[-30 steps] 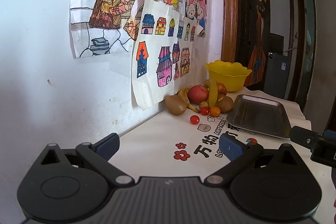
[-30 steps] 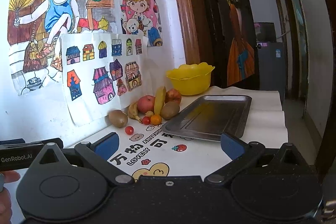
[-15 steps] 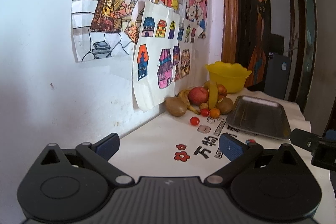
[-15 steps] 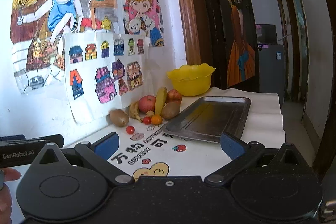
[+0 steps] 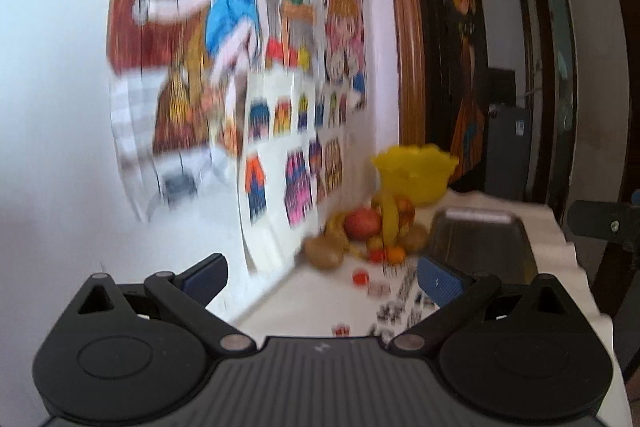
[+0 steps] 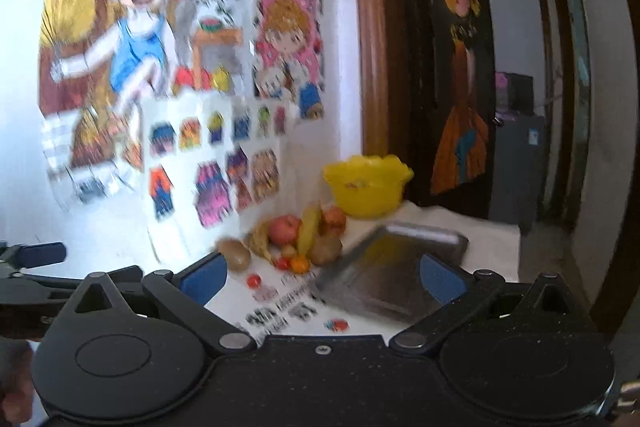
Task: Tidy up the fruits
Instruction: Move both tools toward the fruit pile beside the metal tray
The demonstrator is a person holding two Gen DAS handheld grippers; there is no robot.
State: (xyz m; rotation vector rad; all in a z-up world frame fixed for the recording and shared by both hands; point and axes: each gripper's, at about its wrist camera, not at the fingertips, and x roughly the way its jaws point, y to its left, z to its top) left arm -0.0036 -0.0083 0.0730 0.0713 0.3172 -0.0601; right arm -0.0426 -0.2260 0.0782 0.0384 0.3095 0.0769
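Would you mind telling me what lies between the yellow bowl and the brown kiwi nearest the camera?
In the right wrist view, the fruit pile sits between the yellow bowl and the kiwi: red apple, banana.

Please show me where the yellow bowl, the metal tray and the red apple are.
yellow bowl (image 6: 366, 189): right wrist view, front wall.
metal tray (image 6: 396, 267): right wrist view, bare floor of the tray.
red apple (image 6: 285, 229): right wrist view, front skin.

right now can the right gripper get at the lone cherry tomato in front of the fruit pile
Probably yes. The right gripper is open and empty, and the cherry tomato sits alone on bare table, apart from the fruit pile and tray, though still far ahead.
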